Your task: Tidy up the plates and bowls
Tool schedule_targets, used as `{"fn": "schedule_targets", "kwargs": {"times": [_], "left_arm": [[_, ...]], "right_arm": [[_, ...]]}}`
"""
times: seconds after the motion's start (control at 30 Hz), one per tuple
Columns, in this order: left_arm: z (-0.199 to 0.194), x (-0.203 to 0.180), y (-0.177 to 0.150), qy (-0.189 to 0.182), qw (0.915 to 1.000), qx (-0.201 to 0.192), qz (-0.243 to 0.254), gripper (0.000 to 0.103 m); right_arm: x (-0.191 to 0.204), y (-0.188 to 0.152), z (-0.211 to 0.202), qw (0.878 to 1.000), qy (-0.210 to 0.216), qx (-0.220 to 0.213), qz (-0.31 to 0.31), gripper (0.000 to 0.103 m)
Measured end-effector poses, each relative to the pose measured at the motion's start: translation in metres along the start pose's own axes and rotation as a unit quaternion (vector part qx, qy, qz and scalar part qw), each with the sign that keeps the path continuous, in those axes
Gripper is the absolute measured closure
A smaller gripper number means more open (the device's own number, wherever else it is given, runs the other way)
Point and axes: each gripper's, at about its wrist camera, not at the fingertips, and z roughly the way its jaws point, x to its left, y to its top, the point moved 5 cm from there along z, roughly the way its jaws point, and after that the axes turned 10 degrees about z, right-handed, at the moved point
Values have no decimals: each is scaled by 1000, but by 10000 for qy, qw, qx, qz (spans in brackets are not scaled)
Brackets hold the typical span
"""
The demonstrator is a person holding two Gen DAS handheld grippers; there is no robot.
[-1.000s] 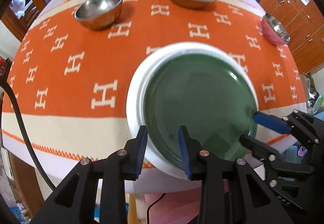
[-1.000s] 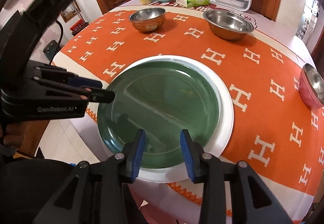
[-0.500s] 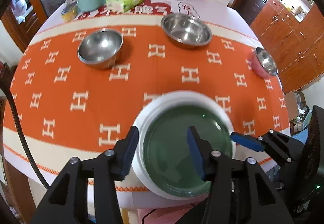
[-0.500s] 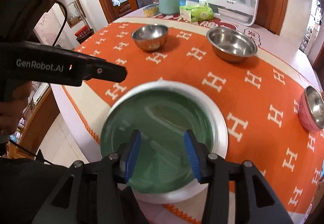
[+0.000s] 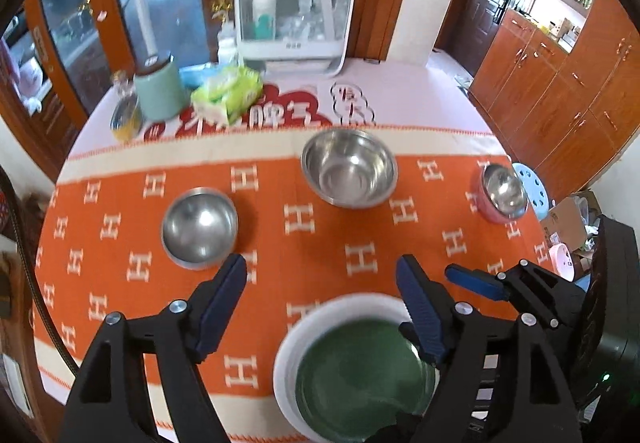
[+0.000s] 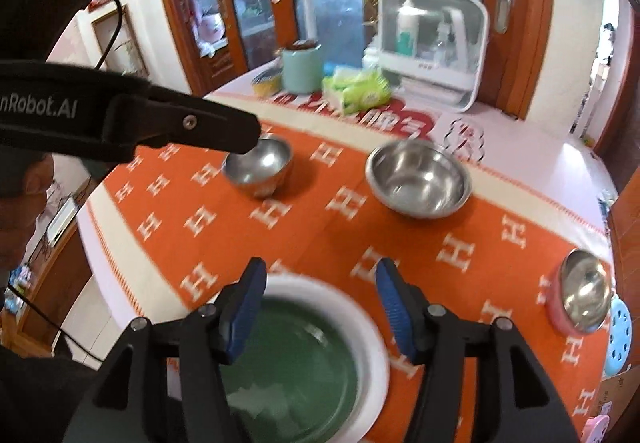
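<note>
A green plate (image 5: 360,379) sat nested on a white plate (image 5: 288,347) at the bottom centre of both views, on the orange cloth (image 5: 120,243). The left gripper (image 5: 320,303) and right gripper (image 6: 320,303) both hung above it, fingers spread wide and holding nothing. Beyond lay a small steel bowl (image 5: 199,227) at centre left, a large steel bowl (image 5: 349,173) at centre, and a pink bowl (image 5: 502,191) at right.

Near edge taken up by green plate (image 5: 360,379) stacked on white plate (image 5: 288,355). Bare orange cloth (image 5: 304,243) lay between it and three bowls: small steel bowl (image 5: 199,227) left, large steel bowl (image 5: 349,173) centre, pink bowl (image 5: 502,191) right, well apart, passable gaps between. Back rim crowded: mint canister (image 5: 158,87), tissue pack (image 5: 227,93), white cabinet (image 5: 295,17).
</note>
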Motion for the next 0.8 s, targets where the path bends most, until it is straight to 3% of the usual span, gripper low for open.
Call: {"fn": "schedule_targets", "kwargs": {"times": [0.43, 0.8], "left_arm": [[52, 18, 69, -20, 9996, -50, 275, 26], [120, 28, 76, -292, 9990, 312, -143, 26]], "right_arm": [[-60, 64, 31, 9935, -744, -451, 731, 45], [-93, 65, 72, 9847, -1365, -561, 923, 45]]}}
